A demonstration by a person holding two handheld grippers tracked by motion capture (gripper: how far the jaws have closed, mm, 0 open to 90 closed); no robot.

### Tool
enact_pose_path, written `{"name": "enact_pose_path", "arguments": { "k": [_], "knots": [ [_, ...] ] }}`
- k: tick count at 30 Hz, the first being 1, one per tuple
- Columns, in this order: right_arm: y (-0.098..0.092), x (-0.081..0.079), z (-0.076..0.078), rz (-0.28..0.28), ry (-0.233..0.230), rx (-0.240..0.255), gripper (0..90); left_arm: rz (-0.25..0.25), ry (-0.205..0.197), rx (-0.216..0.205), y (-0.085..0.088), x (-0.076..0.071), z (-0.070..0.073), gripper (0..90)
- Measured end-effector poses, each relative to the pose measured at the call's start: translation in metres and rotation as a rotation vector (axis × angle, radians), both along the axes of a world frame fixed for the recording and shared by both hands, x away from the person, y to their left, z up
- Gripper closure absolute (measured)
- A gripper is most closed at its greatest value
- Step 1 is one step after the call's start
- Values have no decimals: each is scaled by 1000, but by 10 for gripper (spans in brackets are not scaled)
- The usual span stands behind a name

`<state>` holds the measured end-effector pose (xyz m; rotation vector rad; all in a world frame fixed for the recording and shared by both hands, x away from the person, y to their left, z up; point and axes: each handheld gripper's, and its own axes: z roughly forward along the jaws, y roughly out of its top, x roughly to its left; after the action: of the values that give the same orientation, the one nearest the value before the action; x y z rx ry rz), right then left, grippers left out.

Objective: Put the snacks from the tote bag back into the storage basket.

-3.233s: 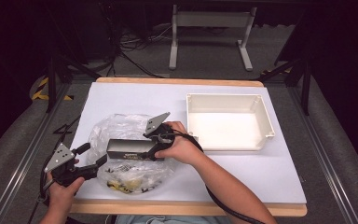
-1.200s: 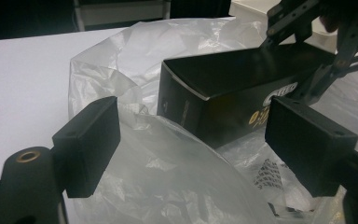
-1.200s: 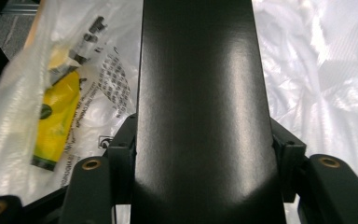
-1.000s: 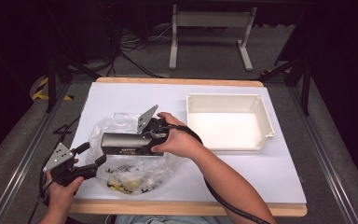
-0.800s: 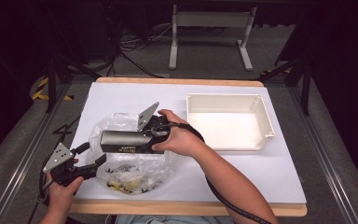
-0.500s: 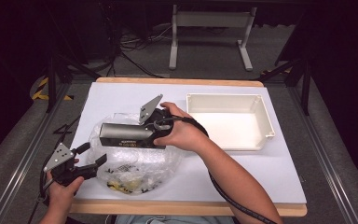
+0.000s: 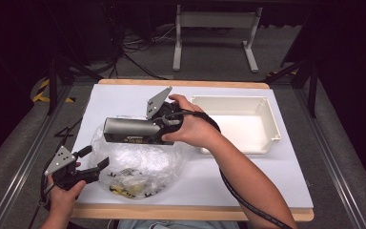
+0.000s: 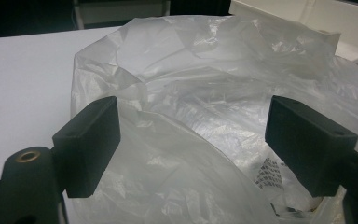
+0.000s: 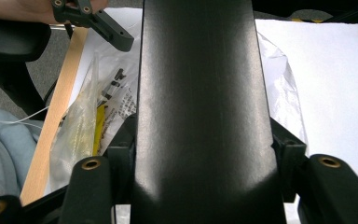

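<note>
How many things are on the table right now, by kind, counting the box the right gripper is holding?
Plastic bag: 1
Dark flat box, held in the right gripper: 1
Cream tray: 1
Total: 3

white tray [image 7: 271, 119] — empty, white table [image 7: 119, 98]

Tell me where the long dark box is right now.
In the high view the long dark box is clamped in the right gripper, held above the clear plastic bag, left of the white tray.
</note>
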<state>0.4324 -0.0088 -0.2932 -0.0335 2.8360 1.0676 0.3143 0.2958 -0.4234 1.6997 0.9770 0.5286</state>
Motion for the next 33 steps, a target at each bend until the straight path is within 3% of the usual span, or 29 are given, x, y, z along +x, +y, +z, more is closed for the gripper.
{"name": "enact_pose_path", "arguments": {
  "k": [6, 12, 18, 33],
  "knots": [
    [-10, 0, 7, 16, -20, -11, 426, 1, 0, -2, 0, 0, 0, 191],
    [-21, 1, 9, 18, -10, -7, 426, 2, 6, 6, 0, 0, 0, 191],
    [-43, 1, 14, -7, -7, 12, 425, 4, 6, 3, -1, 0, -1, 191],
    [-89, 3, 26, -82, -35, -6, 425, 4, 4, 4, -1, 1, -1, 191]
  ]
}}
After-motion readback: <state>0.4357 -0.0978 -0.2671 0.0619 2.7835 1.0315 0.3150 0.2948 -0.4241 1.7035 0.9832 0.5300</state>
